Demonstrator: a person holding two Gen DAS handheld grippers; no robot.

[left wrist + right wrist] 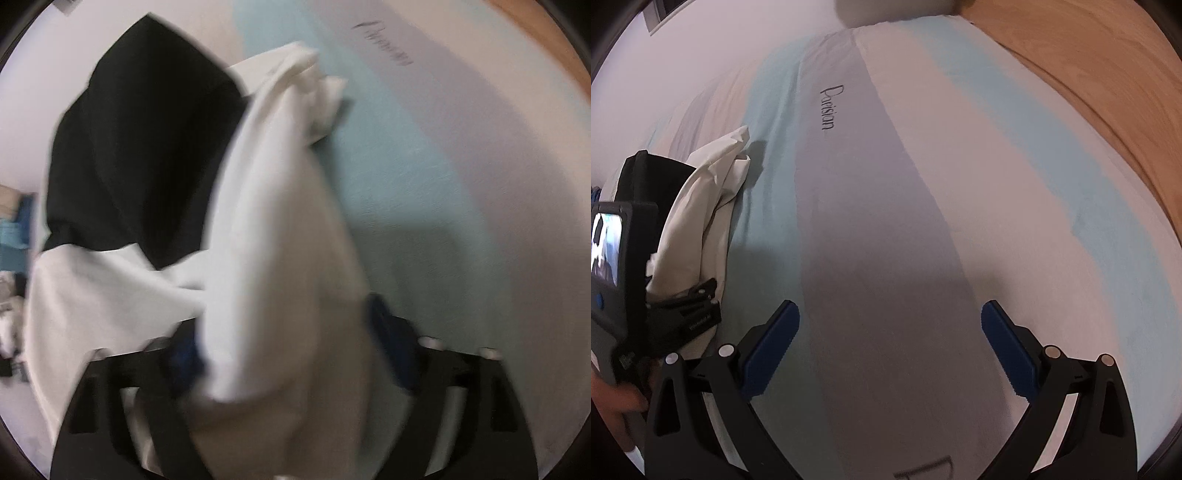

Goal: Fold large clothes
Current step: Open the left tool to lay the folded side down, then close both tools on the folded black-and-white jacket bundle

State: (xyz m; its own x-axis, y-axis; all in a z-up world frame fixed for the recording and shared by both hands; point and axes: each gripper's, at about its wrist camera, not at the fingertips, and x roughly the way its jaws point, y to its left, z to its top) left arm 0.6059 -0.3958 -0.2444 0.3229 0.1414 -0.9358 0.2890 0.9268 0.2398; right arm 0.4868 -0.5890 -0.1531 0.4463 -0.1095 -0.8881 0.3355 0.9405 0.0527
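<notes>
A bed (886,221) with a striped grey, white and pale blue cover is carrying a bunched white garment (273,229) lying against a black garment (144,147). The left claw (291,350) is standing wide apart with the white cloth loose between its blue pads, unpressed. The right claw (890,317) is hanging wide open over bare cover, holding nothing.

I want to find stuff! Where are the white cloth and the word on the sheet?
White crumpled cloth (280,229): left wrist view, middle fold.
Black printed word (828,107): right wrist view, middle letters.
</notes>
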